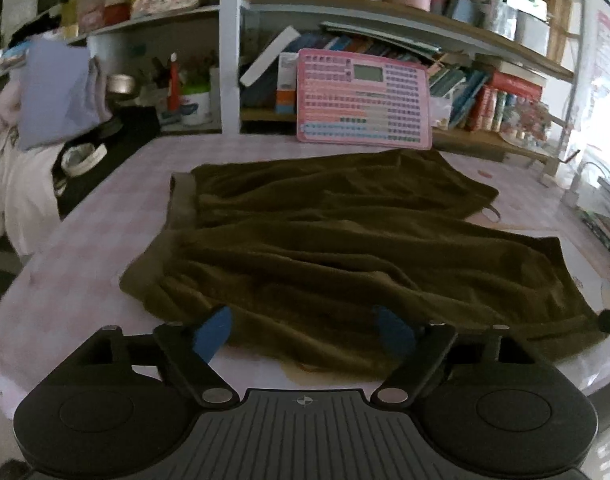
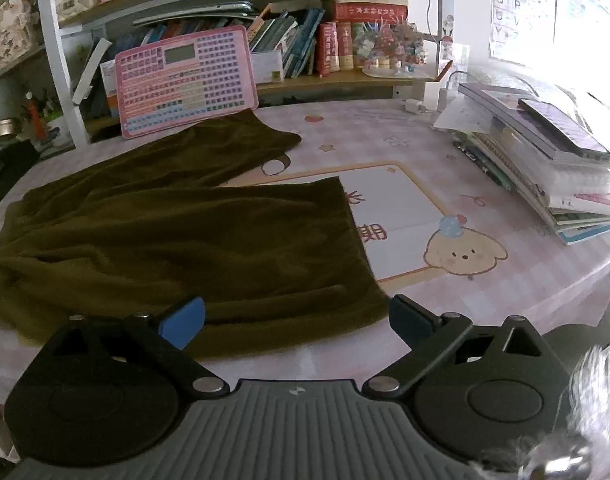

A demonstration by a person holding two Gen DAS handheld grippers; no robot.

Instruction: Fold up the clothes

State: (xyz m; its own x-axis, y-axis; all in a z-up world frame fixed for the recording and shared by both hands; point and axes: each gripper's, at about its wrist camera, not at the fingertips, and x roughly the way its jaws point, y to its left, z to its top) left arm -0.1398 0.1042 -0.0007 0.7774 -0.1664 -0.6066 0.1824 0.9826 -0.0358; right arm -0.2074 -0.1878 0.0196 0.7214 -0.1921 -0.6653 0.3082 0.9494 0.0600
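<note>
A pair of dark olive-brown shorts (image 1: 345,248) lies spread flat on the pink checked tablecloth (image 1: 85,280), waistband to the left, two legs to the right. The shorts also show in the right wrist view (image 2: 177,240). My left gripper (image 1: 305,330) is open and empty, its blue fingertips (image 1: 215,332) over the near edge of the shorts by the waist. My right gripper (image 2: 297,320) is open and empty, its fingertips (image 2: 183,320) at the near hem of the closer leg.
A pink keyboard toy (image 1: 363,100) leans against the bookshelf behind the shorts. A stack of books and papers (image 2: 545,168) sits on the table's right side. A black item and folded clothes (image 1: 57,92) lie at the far left. A cartoon mat (image 2: 405,216) lies under the tablecloth.
</note>
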